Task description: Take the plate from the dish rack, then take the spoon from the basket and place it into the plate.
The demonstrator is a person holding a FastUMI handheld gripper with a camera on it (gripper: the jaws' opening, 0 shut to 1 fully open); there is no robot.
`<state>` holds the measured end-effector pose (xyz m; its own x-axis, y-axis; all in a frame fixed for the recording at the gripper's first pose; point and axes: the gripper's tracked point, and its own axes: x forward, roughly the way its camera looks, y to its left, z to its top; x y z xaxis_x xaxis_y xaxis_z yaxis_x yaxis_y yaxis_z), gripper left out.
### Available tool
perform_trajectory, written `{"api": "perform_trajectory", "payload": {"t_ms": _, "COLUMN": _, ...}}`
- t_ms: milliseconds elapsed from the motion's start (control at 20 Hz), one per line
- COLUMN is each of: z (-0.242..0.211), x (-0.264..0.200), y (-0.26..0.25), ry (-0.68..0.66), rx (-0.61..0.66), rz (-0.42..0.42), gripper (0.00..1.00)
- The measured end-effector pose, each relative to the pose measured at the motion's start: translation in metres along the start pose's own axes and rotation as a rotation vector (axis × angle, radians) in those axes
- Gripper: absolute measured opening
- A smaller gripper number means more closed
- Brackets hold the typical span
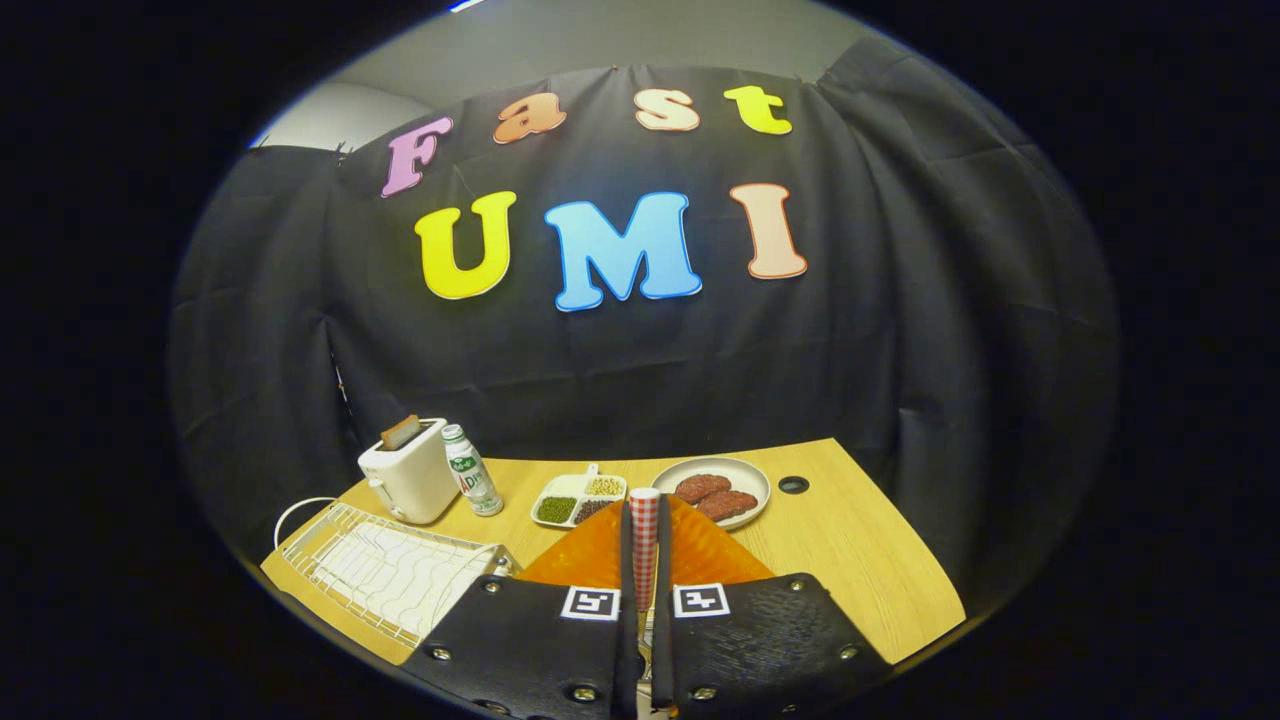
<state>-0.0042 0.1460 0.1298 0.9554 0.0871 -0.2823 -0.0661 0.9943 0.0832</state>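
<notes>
Two jaws press together on the red-and-white checked handle of a spoon [645, 545], which stands upright between them at the lower centre of the frame; the gripper [645, 560] hangs over an orange plate [585, 565] lying flat on the wooden table [850, 560] just beyond the fingers. The white wire dish rack [385, 570] sits at lower left, with no plate in it, beside a white toaster [408, 480] and a small bottle [471, 470]. Farther back, near the middle of the frame, stand a divided tray [578, 497] of beans and a pale dish [712, 490] holding two brown patties. The spoon's bowl is hidden below the fingers, so how close it is to the plate cannot be told. The risk from here appears to lie in the release: let go from too high or with the spoon this upright, it could topple, strike the rim and skid off onto the table, or nudge the light plate out of place.
</notes>
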Motion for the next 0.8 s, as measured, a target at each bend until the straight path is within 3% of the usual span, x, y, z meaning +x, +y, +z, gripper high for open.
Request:
{"api": "perform_trajectory", "payload": {"t_ms": 300, "z": 0.015, "x": -0.050, "y": 0.017, "ry": 0.022, "rx": 0.029, "rz": 0.030, "gripper": 0.05}}
{"api": "perform_trajectory", "payload": {"t_ms": 800, "z": -0.065, "x": -0.083, "y": 0.054, "ry": 0.132, "rx": 0.064, "rz": 0.071, "gripper": 0.05}}
